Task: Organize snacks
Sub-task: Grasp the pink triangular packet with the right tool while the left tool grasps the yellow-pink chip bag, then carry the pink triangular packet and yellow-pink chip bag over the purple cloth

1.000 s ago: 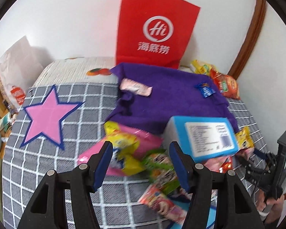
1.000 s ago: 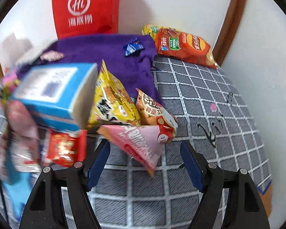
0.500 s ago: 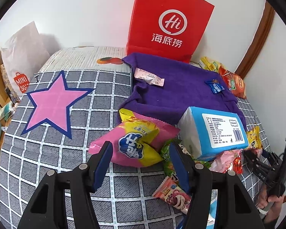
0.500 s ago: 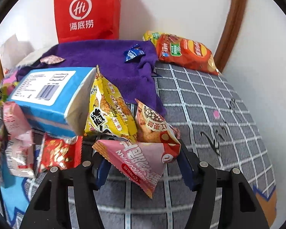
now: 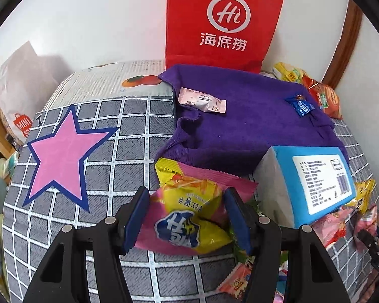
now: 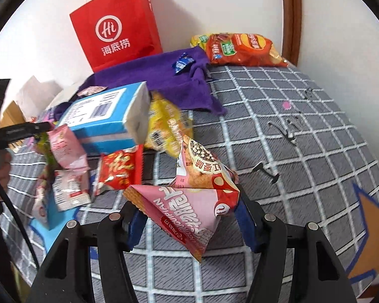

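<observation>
The left claw [image 5: 185,218] has its blue pads on either side of a pink and yellow snack bag [image 5: 189,217] that lies on the grey checked bed cover [image 5: 128,126]. The pads sit at the bag's flanks, but whether they are already pressing it I cannot tell. The right claw [image 6: 189,217] is closed on a pink triangular snack packet [image 6: 189,212], which looks lifted clear of the cover, its pointed lower corner hanging free.

The other snacks lie in a loose heap around a blue tissue pack [image 5: 313,179]: a yellow bag [image 6: 168,126], a red sachet [image 6: 120,168] and small pink sachets [image 6: 65,149]. Behind them a purple cloth [image 5: 240,126] carries a pale wrapped bar [image 5: 202,101] and a small blue packet [image 5: 300,106], and a red paper bag [image 5: 223,22] stands against the wall. An orange chip bag [image 6: 242,50] lies in the far corner.

The step in hand seems to be gathering one bag with each claw. For the left, the puffy bag will slip and crumple, so it is best to close slowly across the middle of the bag, not on a sealed edge, and to press only until the film stops sliding. Lift straight up before moving sideways, since the bag's right edge lies close to the green wrapper [image 5: 250,207] and the tissue pack. The right packet is held near one corner, so carrying it level and without swinging should keep it from twisting out.
</observation>
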{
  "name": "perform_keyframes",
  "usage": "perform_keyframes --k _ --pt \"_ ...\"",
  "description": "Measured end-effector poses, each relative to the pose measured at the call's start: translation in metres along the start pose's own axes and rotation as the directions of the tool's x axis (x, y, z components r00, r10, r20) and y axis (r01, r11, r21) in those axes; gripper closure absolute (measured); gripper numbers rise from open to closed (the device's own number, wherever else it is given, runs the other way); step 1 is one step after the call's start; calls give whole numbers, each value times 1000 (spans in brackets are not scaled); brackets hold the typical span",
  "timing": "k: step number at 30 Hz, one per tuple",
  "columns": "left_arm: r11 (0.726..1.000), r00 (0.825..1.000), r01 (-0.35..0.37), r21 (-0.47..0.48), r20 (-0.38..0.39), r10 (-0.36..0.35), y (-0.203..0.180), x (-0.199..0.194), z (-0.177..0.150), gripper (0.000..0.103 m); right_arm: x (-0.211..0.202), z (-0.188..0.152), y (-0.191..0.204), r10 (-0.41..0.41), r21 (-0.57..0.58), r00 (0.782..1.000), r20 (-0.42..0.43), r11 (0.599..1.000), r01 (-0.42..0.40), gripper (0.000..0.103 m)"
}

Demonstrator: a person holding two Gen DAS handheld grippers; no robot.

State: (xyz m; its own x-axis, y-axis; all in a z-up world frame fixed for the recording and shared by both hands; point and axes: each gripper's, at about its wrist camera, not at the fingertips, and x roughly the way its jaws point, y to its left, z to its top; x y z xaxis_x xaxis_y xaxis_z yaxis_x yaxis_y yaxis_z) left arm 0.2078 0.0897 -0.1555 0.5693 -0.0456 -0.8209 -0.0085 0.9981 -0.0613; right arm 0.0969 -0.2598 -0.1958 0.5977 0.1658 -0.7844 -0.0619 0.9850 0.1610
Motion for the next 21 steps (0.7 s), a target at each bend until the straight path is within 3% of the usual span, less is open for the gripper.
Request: perform_keyframes --k 3,8,15,21 --pt "1000 1000 -6 17 2 6 -2 3 -1 41 0 -2 5 29 11 1000 -8 1000 -29 41" --pt "1000 1000 10 29 11 -11 -1 1 -6 47 3 -4 14 7 3 1000 -18 1000 -7 41" --pt "997 997 78 -23 11 -78 13 -11 -12 57 0 -3 15 20 54 1000 -20 998 -19 41" --pt "993 994 105 -48 32 -104 23 -27 -19 59 -10 -4 21 31 67 1000 -7 997 -30 41"
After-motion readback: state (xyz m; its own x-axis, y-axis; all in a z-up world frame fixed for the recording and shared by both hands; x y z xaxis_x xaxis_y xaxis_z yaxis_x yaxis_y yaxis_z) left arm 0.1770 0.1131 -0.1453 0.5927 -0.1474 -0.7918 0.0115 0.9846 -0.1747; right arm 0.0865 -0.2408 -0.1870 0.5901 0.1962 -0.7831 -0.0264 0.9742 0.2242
